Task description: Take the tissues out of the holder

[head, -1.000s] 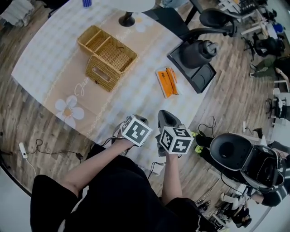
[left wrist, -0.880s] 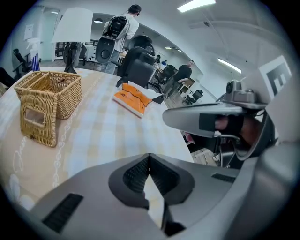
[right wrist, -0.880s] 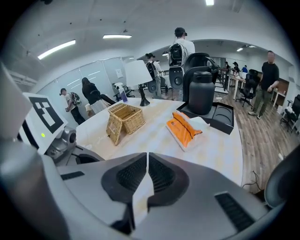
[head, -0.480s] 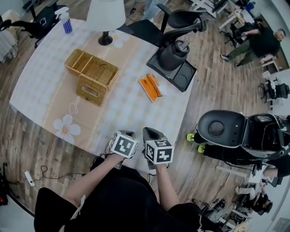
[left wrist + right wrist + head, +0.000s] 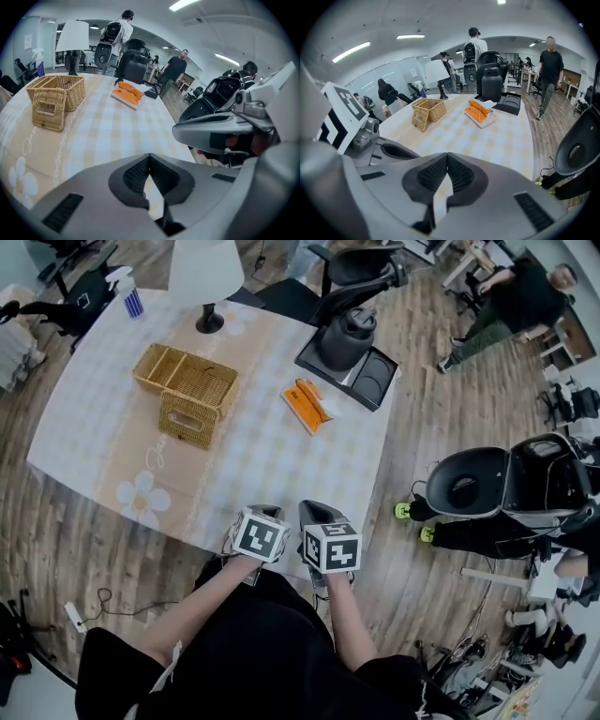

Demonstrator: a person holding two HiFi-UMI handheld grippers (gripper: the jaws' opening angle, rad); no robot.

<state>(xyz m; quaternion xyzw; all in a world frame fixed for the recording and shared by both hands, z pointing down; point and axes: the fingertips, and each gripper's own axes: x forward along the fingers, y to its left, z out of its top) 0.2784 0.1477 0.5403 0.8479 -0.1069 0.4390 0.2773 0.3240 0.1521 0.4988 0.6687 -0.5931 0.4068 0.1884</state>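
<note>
Left gripper [image 5: 149, 158]: jaws closed tip to tip, empty.
Right gripper [image 5: 447, 157]: jaws closed, empty, just beside left.
Wicker holder [image 5: 187, 395]: on table [image 5: 253, 465], well apart from grippers.
Orange pack [image 5: 307, 406]: right of holder.

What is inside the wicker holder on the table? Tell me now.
The wicker holder has two open compartments that show only woven bottoms, with no tissue visible. Its slotted front section is closed over and the slot is dark, so its contents cannot be seen.

My left gripper [image 5: 149, 158] and right gripper [image 5: 447, 156]: jaws together, nothing between.
I hold them side by side, tilted downward, forearms close.
</note>
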